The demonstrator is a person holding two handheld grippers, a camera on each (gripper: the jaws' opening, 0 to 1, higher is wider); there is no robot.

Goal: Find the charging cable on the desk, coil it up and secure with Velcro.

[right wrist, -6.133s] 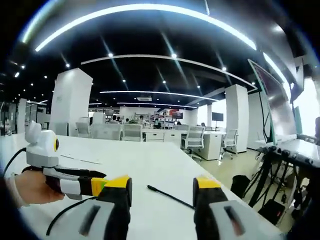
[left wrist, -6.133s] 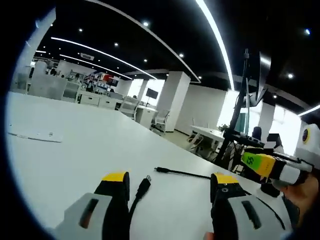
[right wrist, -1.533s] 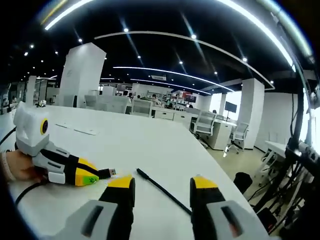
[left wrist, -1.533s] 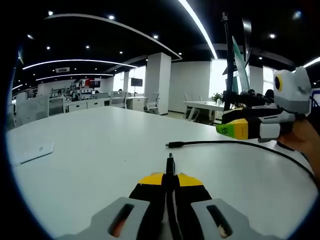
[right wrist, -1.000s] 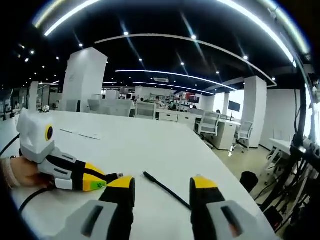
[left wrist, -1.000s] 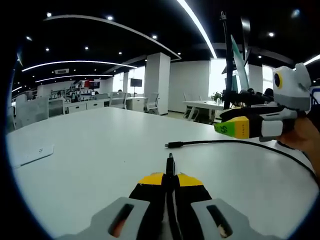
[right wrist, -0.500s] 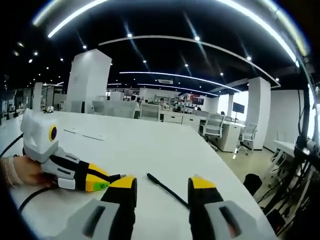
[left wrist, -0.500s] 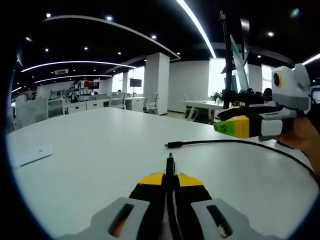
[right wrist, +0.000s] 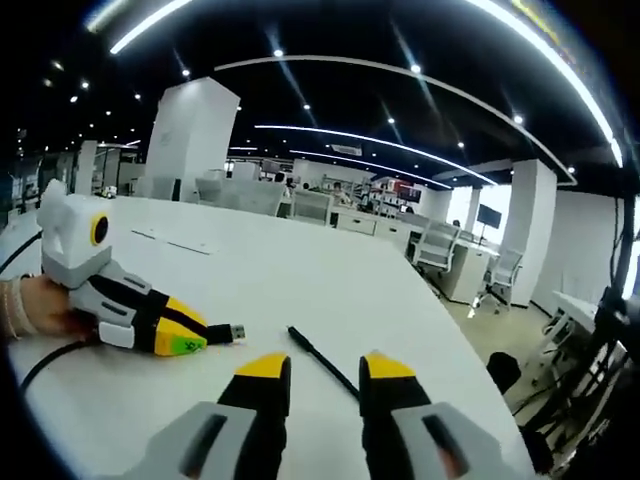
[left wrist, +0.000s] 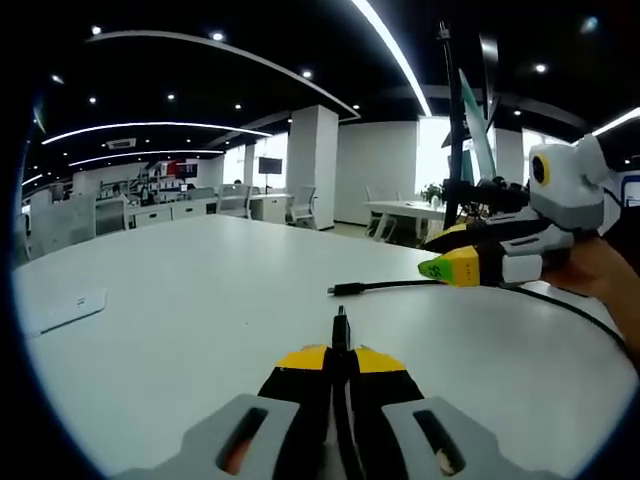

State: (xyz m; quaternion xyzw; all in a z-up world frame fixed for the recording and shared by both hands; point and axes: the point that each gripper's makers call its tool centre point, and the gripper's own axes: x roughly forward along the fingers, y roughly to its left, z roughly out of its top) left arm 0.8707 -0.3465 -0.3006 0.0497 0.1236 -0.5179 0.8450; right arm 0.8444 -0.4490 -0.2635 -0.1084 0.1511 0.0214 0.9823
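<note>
My left tool (left wrist: 333, 362) clenched on cable (left wrist: 470, 285) plug; right tool (right wrist: 315, 372) released, straddling cable's other end on white surface (left wrist: 180, 300); paper slip (left wrist: 62, 305) far left.

A big open office: rows of desks (right wrist: 350, 225) with office chairs (right wrist: 437, 250), tall white pillars (left wrist: 315, 165), and long strip lights (left wrist: 395, 55) on a dark ceiling.

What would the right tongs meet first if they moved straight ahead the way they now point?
Probably the loose end of the black charging cable, which lies on the white desk just ahead of the right tongs; depth is uncertain.
</note>
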